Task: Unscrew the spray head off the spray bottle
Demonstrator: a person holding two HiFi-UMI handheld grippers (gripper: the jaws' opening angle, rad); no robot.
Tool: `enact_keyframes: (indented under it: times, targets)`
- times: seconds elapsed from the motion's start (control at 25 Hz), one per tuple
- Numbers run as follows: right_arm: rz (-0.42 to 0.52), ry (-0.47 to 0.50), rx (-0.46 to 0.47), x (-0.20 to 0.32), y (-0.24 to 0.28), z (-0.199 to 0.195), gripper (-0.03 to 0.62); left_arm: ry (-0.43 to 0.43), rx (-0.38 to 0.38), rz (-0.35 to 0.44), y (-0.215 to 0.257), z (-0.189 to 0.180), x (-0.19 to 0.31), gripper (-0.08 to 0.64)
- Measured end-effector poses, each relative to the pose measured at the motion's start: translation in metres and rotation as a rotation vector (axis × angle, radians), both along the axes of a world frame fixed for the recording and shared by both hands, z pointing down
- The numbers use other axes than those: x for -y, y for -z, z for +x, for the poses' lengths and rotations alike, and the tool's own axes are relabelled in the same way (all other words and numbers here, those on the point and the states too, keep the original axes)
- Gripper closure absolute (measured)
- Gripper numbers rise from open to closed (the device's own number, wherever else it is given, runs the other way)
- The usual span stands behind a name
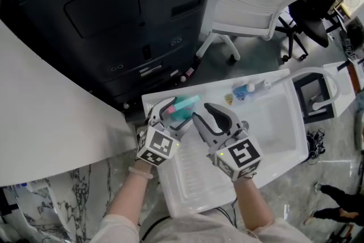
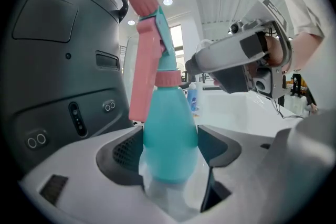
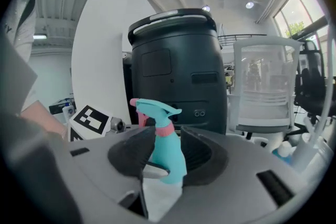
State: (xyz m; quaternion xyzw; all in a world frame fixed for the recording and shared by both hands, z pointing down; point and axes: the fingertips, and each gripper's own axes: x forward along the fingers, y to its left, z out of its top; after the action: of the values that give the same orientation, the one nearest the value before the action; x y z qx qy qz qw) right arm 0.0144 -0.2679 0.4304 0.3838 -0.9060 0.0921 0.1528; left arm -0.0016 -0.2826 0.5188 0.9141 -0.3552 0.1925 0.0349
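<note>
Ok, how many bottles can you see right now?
2. A teal spray bottle gripped by the left gripper over the white sink, and a small blue bottle on the sink's back ledge. Others may be hidden.

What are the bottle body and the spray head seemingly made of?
The bottle body looks like smooth teal plastic, slightly translucent, with a soft sheen. The spray head seems opaque pink and teal plastic, judging by its moulded trigger shape.

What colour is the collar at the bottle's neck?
The collar is pink; left gripper view shows it best.
</note>
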Motion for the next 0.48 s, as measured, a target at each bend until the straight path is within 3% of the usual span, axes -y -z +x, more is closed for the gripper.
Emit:
enact_keyframes:
  times: [0.08,0.2,0.48]
  targets:
    - [-0.006,0.057,-0.030,0.002,-0.009,-0.014,0.400,0.002,0.001,0.000,0.000,0.000,0.000,0.233]
    - [0.017,0.058,-0.037,0.015,-0.007,-0.026,0.376,0.006,0.002,-0.001,0.000,0.000,0.000,0.233]
    - [0.036,-0.003,0.023,0.025,-0.008,-0.032,0.409,0.014,0.007,-0.004,0.000,0.001,-0.001,0.233]
